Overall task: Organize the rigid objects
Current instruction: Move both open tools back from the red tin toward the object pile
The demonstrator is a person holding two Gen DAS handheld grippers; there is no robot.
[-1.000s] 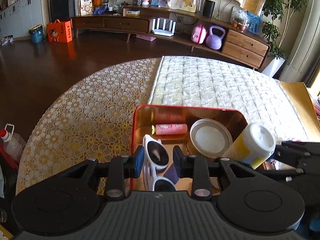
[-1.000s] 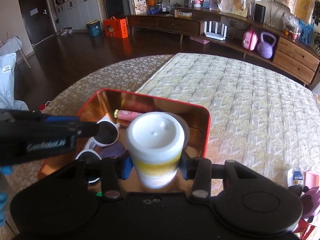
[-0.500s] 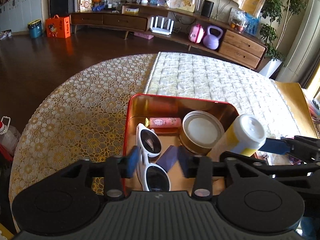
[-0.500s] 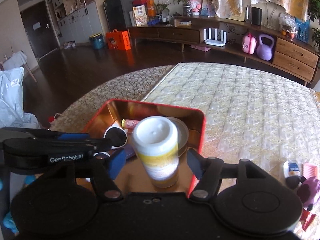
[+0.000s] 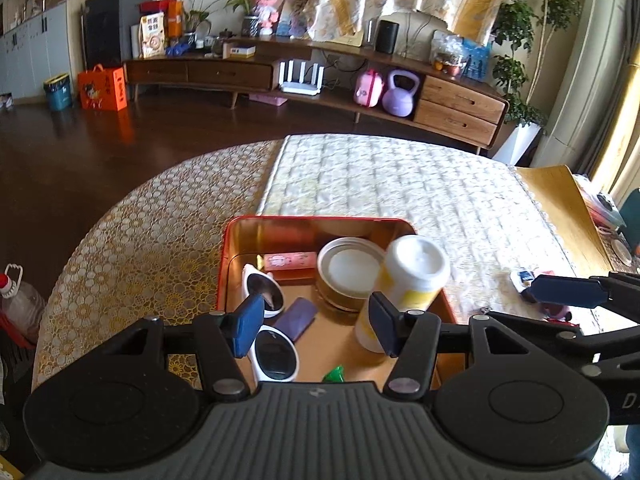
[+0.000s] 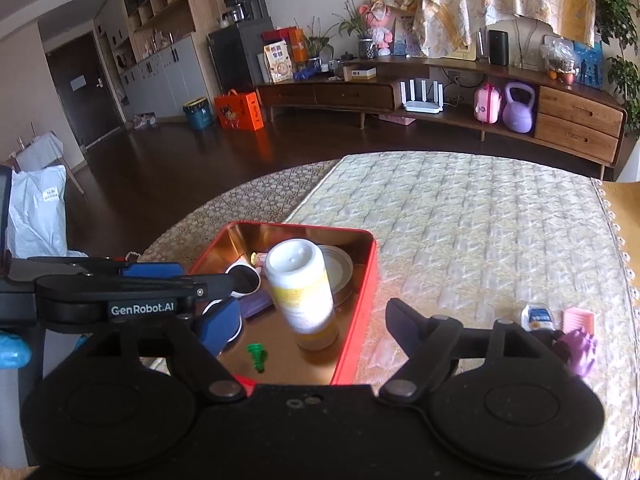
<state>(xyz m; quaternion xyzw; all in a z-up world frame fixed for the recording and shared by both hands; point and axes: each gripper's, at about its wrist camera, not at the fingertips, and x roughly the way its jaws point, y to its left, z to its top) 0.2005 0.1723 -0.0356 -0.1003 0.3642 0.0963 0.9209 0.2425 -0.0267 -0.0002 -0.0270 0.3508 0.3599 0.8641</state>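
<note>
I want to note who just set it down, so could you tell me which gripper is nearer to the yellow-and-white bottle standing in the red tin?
Right. The right gripper, jaws opening, frames the bottle untouched; the left gripper sits over the sunglasses beside it.

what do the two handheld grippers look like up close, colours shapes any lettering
Both are matte black plastic. The left gripper has a ribbed grey base, two round black discs, silver pivot screws and blue finger pads. The right gripper looks alike. White "GenRobot.AI" lettering runs along the left gripper's side in the right wrist view.
</note>
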